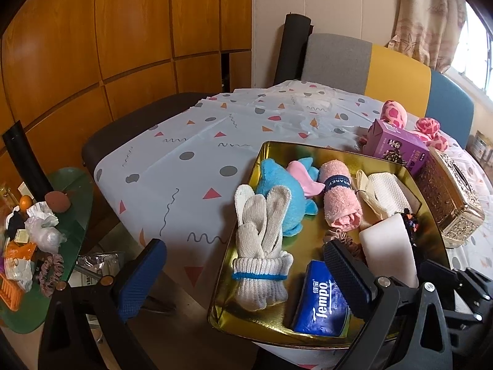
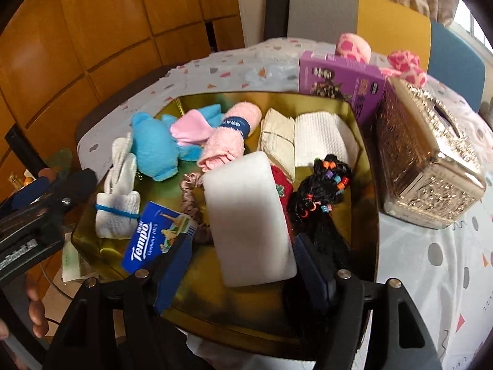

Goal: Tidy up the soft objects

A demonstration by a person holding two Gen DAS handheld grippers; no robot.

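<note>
A gold tray (image 1: 271,323) (image 2: 366,166) on the table holds soft things: white knit gloves (image 1: 262,246) (image 2: 118,197), a blue plush (image 1: 279,191) (image 2: 154,148), a rolled pink towel (image 1: 340,197) (image 2: 231,135), a white cloth (image 1: 388,191) (image 2: 320,135), a blue Tempo tissue pack (image 1: 320,302) (image 2: 154,234), a white sponge block (image 1: 388,249) (image 2: 246,215) and a black beaded braid (image 2: 320,191). My left gripper (image 1: 246,277) is open over the tray's near left edge. My right gripper (image 2: 243,268) is open, its fingers on either side of the sponge block's near end.
A purple box (image 1: 397,145) (image 2: 342,80), a pink spotted plush (image 1: 428,129) (image 2: 403,64) and an ornate metal tissue box (image 1: 450,197) (image 2: 428,160) stand behind and right of the tray. A cluttered green side table (image 1: 74,215) is at left. Chairs stand at the far side.
</note>
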